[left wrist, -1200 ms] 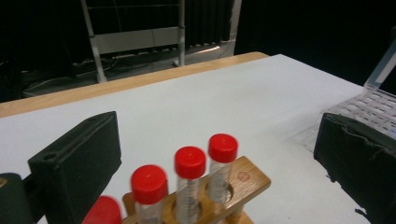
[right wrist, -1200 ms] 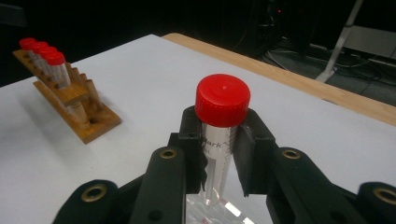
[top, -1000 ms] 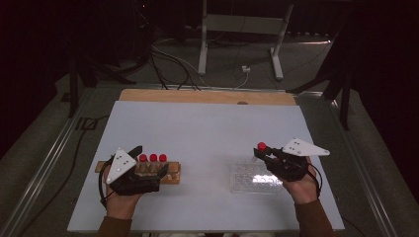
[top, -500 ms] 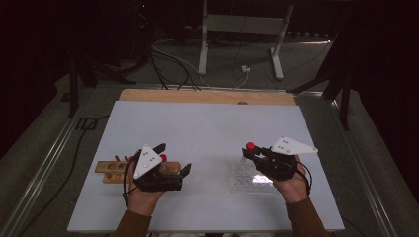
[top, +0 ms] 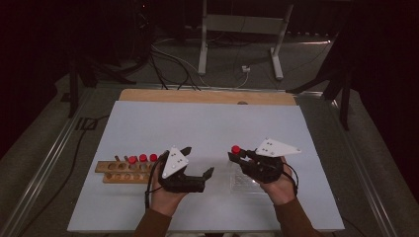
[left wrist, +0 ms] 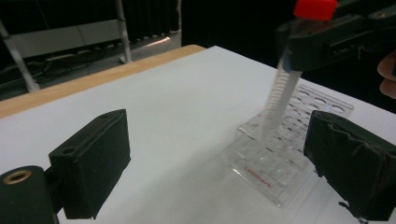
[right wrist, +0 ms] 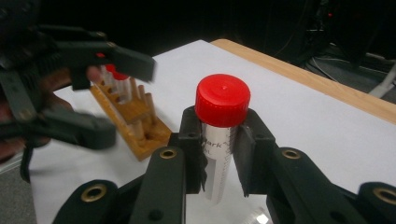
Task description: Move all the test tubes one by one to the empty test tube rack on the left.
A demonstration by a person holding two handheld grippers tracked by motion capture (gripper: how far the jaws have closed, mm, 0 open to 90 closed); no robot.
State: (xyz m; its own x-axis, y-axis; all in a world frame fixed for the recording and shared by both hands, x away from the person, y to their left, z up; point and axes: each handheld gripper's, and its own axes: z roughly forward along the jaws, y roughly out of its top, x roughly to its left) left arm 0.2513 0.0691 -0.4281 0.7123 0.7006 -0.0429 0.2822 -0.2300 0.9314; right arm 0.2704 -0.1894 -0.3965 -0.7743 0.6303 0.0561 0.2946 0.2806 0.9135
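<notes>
Lab bench: wooden tube rack [top: 127,171], clear plastic rack [left wrist: 285,154], dark equipment stands behind.

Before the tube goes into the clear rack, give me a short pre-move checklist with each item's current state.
1. Right gripper shut on the red-capped tube, pads just below the cap: ok.
2. Tube roughly upright, tip above the clear rack: ok, slightly tilted in the left gripper view.
3. Tip lined up with one particular well: cannot tell.
4. Left gripper holds nothing, jaws wide apart though just closing a little: ok.
5. Left gripper out of the tube's path: not ok, its pads flank the rack close by.
6. Wooden rack with the other red-capped tubes undisturbed: ok.
</notes>
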